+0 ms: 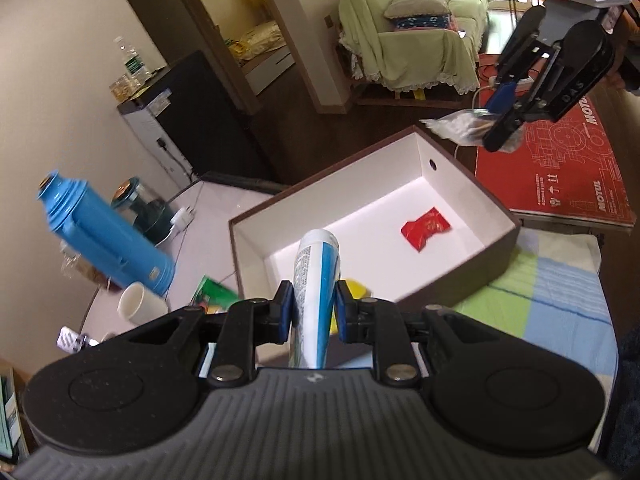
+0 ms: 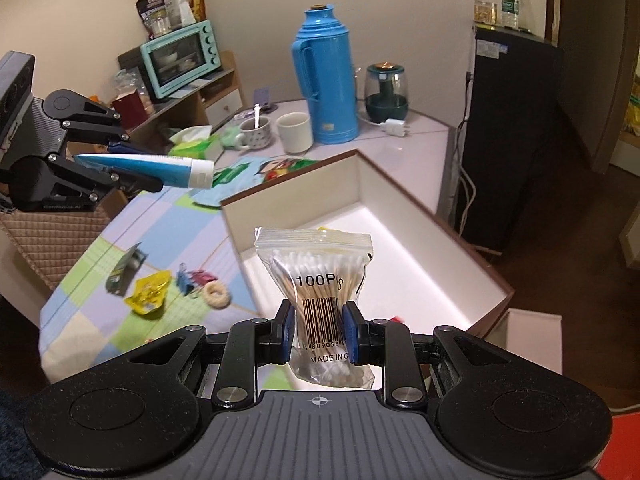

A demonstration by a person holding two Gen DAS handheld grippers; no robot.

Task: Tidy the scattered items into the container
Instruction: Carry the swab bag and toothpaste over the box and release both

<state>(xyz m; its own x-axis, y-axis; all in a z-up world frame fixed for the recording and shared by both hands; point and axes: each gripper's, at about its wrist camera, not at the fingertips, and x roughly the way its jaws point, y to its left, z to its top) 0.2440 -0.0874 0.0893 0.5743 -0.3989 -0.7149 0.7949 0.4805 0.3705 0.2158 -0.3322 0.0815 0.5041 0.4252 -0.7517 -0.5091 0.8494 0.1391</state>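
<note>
My left gripper (image 1: 311, 307) has its 2 fingers (image 1: 285, 305) clamped on a white and blue tube (image 1: 316, 280), cap end pointing forward and hanging over the near wall of the open box (image 1: 256, 252). In the right wrist view the same tube (image 2: 160, 166) is held level in the air above the checked cloth (image 2: 96, 252), beside the box (image 2: 360, 176).

My right gripper (image 2: 319, 330) is clamped on a clear zip bag of cotton swabs (image 2: 316, 280), held upright above the box's white floor, near its corner at the table edge. From the left wrist view, that bag (image 1: 456, 124) hangs above the box's far corner.

Inside the box lies 1 red packet (image 1: 426, 227). On the cloth a yellow packet (image 2: 148, 292), a pale ring (image 2: 217, 294) and a dark sachet (image 2: 126, 268) lie scattered.
</note>
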